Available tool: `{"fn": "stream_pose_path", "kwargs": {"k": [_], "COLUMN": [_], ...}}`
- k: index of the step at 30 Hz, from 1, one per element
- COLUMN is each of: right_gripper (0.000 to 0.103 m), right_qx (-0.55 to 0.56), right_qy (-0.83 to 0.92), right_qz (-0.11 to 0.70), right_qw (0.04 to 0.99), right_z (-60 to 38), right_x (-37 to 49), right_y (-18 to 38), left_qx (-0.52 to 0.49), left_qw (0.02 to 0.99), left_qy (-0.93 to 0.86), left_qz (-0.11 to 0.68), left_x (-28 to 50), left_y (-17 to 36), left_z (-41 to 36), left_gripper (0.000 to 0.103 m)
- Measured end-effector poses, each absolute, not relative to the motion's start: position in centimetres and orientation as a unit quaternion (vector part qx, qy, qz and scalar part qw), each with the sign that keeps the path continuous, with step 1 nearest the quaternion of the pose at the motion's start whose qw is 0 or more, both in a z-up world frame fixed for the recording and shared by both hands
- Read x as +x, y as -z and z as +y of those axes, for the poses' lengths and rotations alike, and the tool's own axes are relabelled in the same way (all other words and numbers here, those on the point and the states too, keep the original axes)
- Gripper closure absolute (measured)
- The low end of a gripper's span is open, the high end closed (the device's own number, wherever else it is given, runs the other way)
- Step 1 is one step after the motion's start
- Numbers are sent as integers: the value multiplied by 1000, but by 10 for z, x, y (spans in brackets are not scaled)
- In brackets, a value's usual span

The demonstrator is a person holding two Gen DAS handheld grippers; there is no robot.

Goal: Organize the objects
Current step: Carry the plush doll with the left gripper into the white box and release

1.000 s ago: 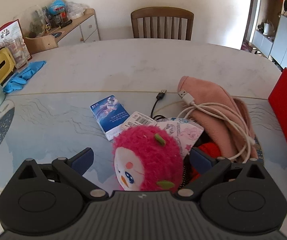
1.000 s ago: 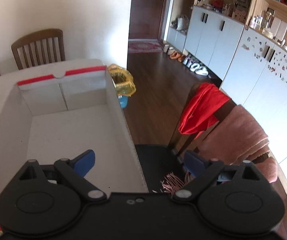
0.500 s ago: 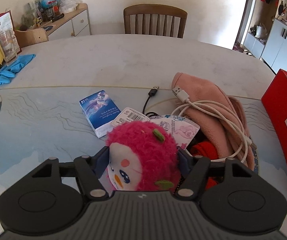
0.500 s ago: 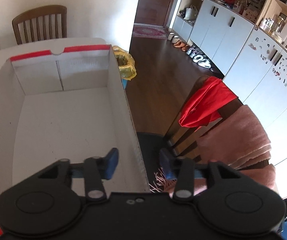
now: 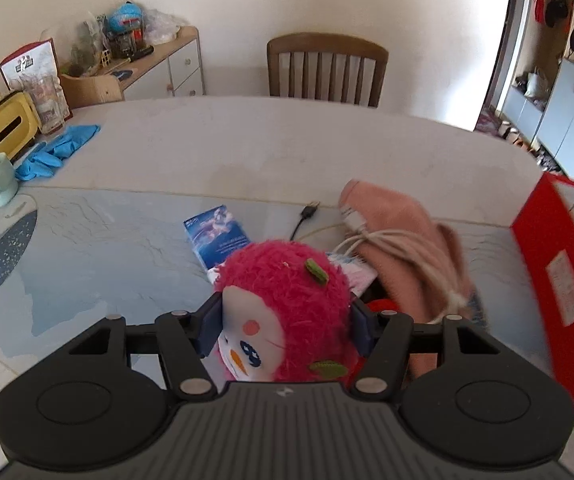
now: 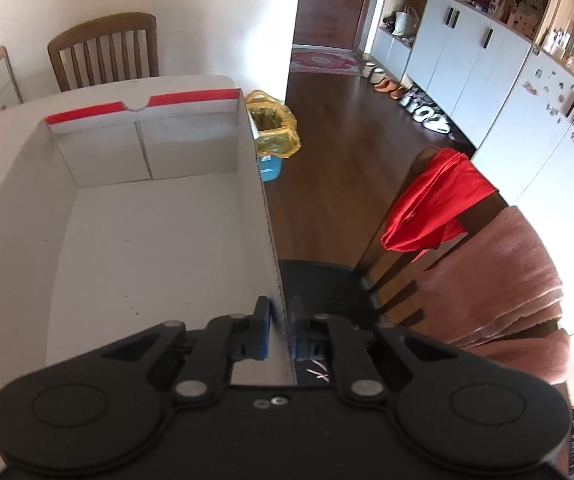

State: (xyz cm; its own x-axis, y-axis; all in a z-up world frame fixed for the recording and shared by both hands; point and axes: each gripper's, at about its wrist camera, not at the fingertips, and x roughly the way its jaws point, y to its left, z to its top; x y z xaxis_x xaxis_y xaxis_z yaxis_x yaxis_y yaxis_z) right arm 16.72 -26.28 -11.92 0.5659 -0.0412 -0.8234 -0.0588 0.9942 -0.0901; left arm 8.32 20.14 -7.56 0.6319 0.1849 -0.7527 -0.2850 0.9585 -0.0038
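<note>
Left wrist view: the left gripper (image 5: 285,330) has its jaws closing on the fluffy pink plush toy with a white face (image 5: 287,312) — pads squeezed against both its sides, low over the marbled counter (image 5: 127,248). It looks soft, light and squashy, so holding the round middle seems best. The right gripper (image 6: 279,334) has its jaws pinched tight on the thin side wall of the empty white cardboard box with red trim (image 6: 271,240) — stiff but bendy.
</note>
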Motion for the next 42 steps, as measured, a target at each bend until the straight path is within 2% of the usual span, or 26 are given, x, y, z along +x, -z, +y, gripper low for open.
{"fn": "stream_pose_path", "kwargs": {"k": [7,14,20,25,32,42], "right_gripper": [101,100,99,99,99,99], "right_qx": [-27,-22,-21,-23,-26,-32], "right_qy": [-42,-64,-77,-83,-96,-107], "right_qz": [466,464,462,460,459,460], "right_qw": [884,883,883,884,883,881], "right_z": [-264,-262,-263,-265,-270,-270], "right_x": [155,146,141,142,144,142], "right_y": [117,120,122,124,125,127], "left_qx": [-49,-40,-35,-9,43,75], "left_qw": [915,928,921,907,872,827], "left_qy": [-80,18,106,154,192,199], "left_qz": [392,369,373,393,449,521], "left_x": [77,88,119,155,191,227], "left_y": [34,3,-2,9,56,114], "left_z": [155,86,20,-33,-100,-137], "left_gripper": [41,41,41,41,41,41]}}
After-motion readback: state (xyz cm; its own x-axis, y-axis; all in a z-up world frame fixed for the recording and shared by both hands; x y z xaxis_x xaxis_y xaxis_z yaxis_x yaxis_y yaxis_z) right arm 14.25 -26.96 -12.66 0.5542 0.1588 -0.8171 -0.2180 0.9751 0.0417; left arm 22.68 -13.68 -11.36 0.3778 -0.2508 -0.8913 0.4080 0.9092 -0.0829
